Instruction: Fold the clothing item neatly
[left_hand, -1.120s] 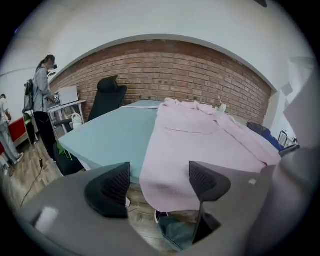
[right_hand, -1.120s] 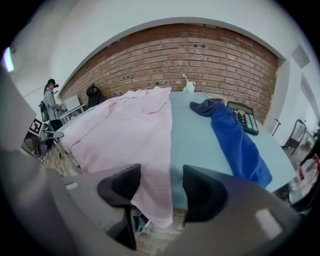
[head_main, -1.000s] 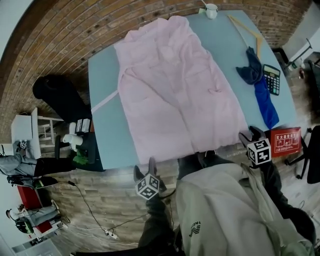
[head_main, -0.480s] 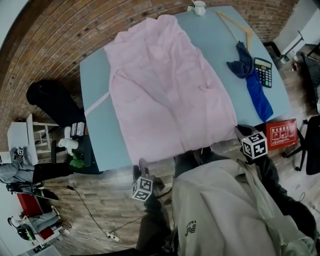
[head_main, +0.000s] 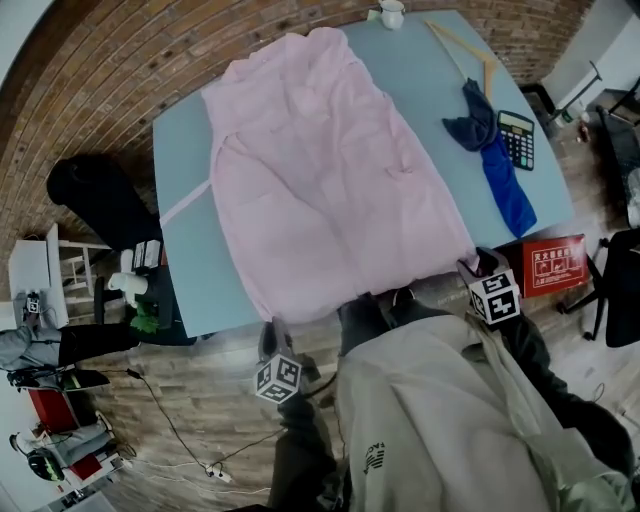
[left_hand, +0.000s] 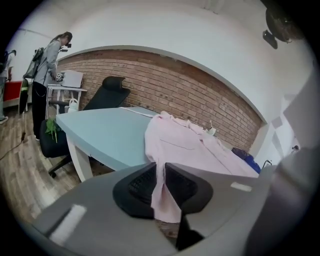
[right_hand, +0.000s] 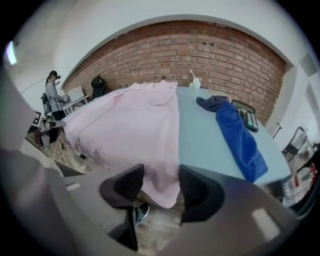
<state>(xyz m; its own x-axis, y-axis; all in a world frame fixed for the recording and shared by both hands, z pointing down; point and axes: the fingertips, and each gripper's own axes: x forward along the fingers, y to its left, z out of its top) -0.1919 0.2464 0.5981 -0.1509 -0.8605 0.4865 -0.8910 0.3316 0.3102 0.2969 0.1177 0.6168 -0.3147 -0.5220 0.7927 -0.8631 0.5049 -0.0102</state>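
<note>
While the pink garment (head_main: 330, 170) lies spread flat, it covers the middle of the light blue table (head_main: 430, 100) from the far edge to the near edge. Its hem droops a little over that near edge.

At the table's near edge, the left gripper (head_main: 272, 332) has the hem's left corner. In the left gripper view its jaws have just been closing. They are now pressed together on a thin fold of the pink fabric (left_hand: 162, 200), which hangs down between the pads.

Further along the same edge, the right gripper (head_main: 472, 264) sits at the hem's right corner. In the right gripper view its jaws have just been opening. They stand spread, with the pink corner (right_hand: 162, 185) sagging loosely between them and not clamped.

On the bare table surface toward its right end lies a dark blue cloth (head_main: 495, 165), close beside the garment but apart from it. A black calculator (head_main: 517, 138) lies just beside the cloth, at the table's right edge. A wooden hanger (head_main: 465, 50) rests near the table's far right corner, and a white cup (head_main: 391, 12) stands at the far edge.

Off the table, by its near right corner, sits a red box (head_main: 553, 265). Beyond the table's left end stands a black office chair (head_main: 95, 195), and further off a person (left_hand: 47, 65) stands at a small white desk.
</note>
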